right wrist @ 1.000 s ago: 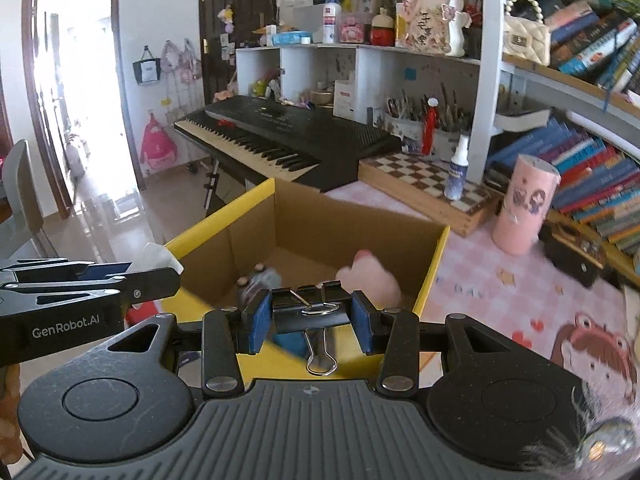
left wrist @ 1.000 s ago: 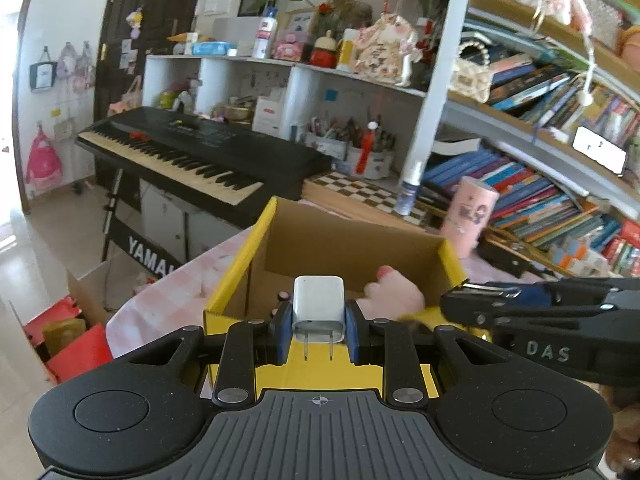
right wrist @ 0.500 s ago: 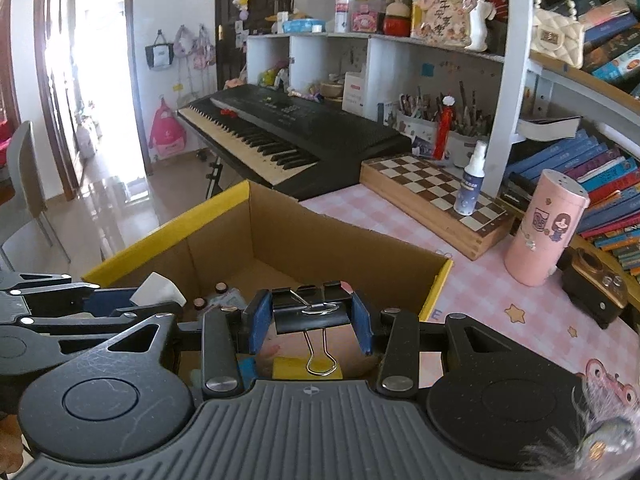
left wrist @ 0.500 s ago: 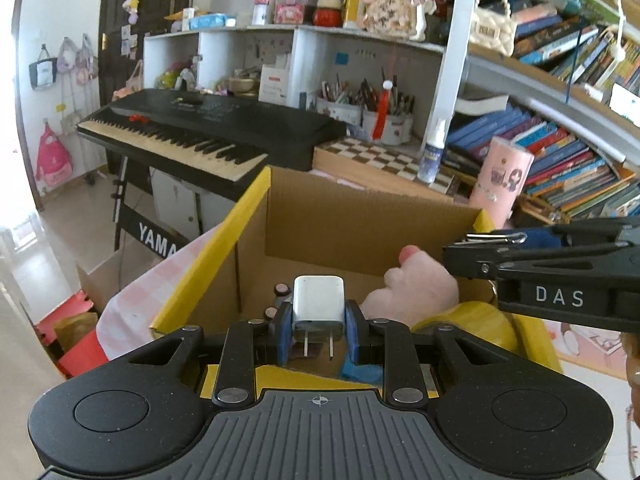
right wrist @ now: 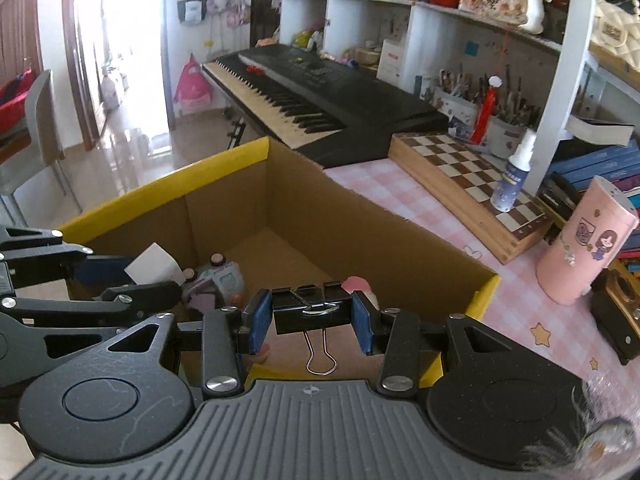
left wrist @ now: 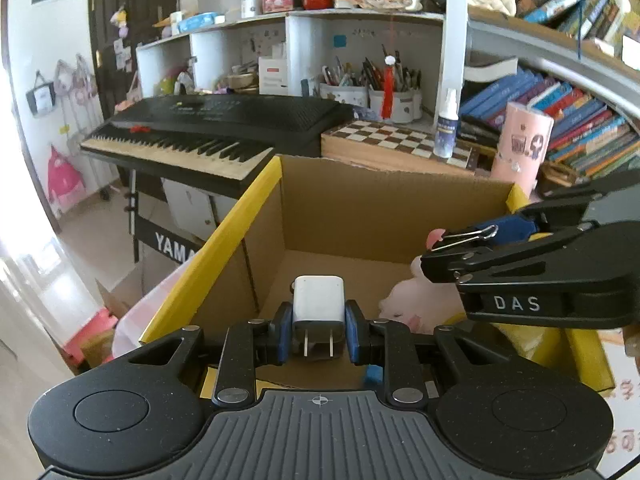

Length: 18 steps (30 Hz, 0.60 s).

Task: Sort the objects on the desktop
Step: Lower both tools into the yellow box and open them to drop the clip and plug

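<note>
Behind right gripper [left wrist: 496, 236], pink toy [left wrist: 416, 300] half-hidden

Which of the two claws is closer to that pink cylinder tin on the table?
Right. The right gripper, shut on a binder clip, hangs over the box's side toward the pink tin. The left gripper, holding a white charger, sits farther off.

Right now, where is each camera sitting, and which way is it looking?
Left wrist view: sits on the left gripper, looks forward over its jaws, shut on a white charger, into the cardboard box; the right gripper pokes in from the right.
Right wrist view: sits on the right gripper, looks over its jaws, shut on a black binder clip, into the same box; the left gripper shows at left.
Both share the box, keyboard and chessboard.
</note>
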{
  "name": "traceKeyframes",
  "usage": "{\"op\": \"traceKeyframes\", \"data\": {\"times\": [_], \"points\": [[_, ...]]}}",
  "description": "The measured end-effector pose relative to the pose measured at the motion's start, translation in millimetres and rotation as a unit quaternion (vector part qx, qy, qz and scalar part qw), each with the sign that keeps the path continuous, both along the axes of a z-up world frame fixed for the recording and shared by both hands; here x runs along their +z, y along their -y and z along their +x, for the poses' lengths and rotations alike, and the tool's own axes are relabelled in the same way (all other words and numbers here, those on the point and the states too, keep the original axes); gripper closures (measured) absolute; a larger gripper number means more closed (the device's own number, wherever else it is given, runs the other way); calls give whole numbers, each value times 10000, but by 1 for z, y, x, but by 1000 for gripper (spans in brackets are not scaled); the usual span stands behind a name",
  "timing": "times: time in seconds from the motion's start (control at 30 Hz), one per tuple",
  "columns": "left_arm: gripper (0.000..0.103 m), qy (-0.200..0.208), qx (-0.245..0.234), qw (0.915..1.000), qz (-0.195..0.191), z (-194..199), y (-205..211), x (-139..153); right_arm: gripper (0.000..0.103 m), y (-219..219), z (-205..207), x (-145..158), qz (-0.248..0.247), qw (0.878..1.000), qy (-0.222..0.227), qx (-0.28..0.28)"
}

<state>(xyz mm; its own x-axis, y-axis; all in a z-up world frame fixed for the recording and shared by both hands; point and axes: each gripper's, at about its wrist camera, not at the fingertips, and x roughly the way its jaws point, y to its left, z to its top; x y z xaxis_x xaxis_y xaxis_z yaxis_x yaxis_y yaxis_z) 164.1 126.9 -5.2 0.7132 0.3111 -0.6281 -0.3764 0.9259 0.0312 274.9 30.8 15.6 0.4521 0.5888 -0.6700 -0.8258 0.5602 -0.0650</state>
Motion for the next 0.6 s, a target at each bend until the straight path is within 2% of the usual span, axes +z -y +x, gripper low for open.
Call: {"op": "traceKeyframes", "data": {"times": [0.2,0.53,0.6], "points": [[78,-165,-106,9994,292,7,4,-2,63,-10,6,-8,-169,9996,-123,169],[74,-205,-241,9991,271,9,5,-6,63,-22,11,-19,-458,9979,-290,349],[70,-157,-236,9993,238,8,4,-4,63,-23,12,-19,-494,9978,-289,345]]}}
